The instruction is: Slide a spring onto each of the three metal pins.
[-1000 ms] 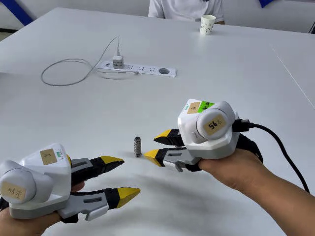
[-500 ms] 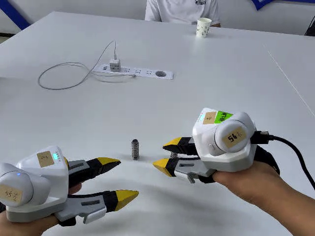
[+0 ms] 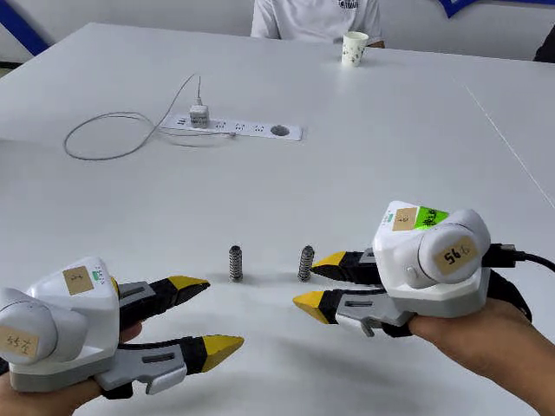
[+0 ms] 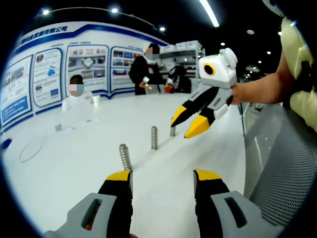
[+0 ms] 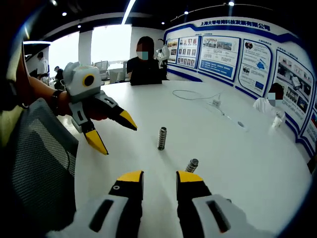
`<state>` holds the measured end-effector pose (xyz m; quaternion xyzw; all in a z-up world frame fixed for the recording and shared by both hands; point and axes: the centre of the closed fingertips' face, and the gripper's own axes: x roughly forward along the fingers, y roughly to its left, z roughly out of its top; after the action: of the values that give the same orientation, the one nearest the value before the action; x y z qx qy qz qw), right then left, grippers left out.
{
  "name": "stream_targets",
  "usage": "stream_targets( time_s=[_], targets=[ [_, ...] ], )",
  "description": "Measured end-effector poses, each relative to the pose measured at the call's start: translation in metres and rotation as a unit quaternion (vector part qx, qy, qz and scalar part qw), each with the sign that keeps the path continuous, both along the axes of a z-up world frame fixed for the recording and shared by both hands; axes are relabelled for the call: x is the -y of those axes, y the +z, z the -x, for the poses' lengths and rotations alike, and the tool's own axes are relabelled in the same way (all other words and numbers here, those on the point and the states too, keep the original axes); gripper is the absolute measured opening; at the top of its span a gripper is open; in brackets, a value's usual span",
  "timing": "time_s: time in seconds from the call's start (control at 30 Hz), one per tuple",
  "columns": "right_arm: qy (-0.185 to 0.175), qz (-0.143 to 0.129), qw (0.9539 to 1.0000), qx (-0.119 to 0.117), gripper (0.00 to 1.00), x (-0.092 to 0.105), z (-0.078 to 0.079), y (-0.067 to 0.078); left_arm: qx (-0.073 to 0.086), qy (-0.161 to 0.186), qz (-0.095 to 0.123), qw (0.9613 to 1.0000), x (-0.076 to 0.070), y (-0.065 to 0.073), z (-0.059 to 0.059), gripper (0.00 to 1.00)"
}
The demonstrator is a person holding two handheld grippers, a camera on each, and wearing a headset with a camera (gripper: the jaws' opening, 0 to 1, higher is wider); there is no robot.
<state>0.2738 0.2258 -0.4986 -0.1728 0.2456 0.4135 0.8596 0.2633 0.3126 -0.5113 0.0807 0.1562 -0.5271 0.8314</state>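
Two short upright metal pins, each wrapped in a grey spring, stand on the white table: the left pin (image 3: 236, 263) and the right pin (image 3: 306, 263). My right gripper (image 3: 314, 280) is open and holds nothing, its upper yellow tip just right of the right pin (image 5: 191, 165); the left pin (image 5: 162, 138) stands farther off. My left gripper (image 3: 212, 314) is open and holds nothing, low at the front left, a short way from the left pin (image 4: 125, 156). In the left gripper view the right pin (image 4: 154, 137) stands behind it, and a third small upright piece (image 4: 172, 131) shows by the right gripper (image 4: 184, 127).
A white power strip (image 3: 251, 129) with a plugged charger and a looped cable (image 3: 104, 130) lies at the back left. A paper cup (image 3: 352, 48) stands at the far edge in front of a seated person (image 3: 316, 16). Bare tabletop (image 3: 416, 156) stretches to the right.
My right gripper has drawn back to the right, uncovering the second sprung pin that its jaws hid. The left gripper has barely moved. The head camera has shifted slightly.
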Motion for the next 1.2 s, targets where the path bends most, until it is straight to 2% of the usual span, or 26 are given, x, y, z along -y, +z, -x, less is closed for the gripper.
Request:
stream_targets(
  time_s=[0.33, 0.83, 1.2],
  targets=[
    [-0.016, 0.0, 0.9999, -0.001, 0.28, 0.019, 0.005, 0.0, -0.002, 0.0, -0.001, 1.0, 0.003, 0.0, -0.001, 0.51],
    [-0.054, -0.002, 0.9986, -0.001, 0.31, 0.057, 0.008, 0.001, -0.004, 0.001, -0.004, 1.0, 0.005, -0.001, 0.0, 0.53],
    [-0.075, -0.011, 0.9971, -0.004, 0.34, 0.079, 0.013, -0.002, -0.007, 0.005, -0.006, 0.9999, 0.002, -0.002, -0.002, 0.54]
  ],
)
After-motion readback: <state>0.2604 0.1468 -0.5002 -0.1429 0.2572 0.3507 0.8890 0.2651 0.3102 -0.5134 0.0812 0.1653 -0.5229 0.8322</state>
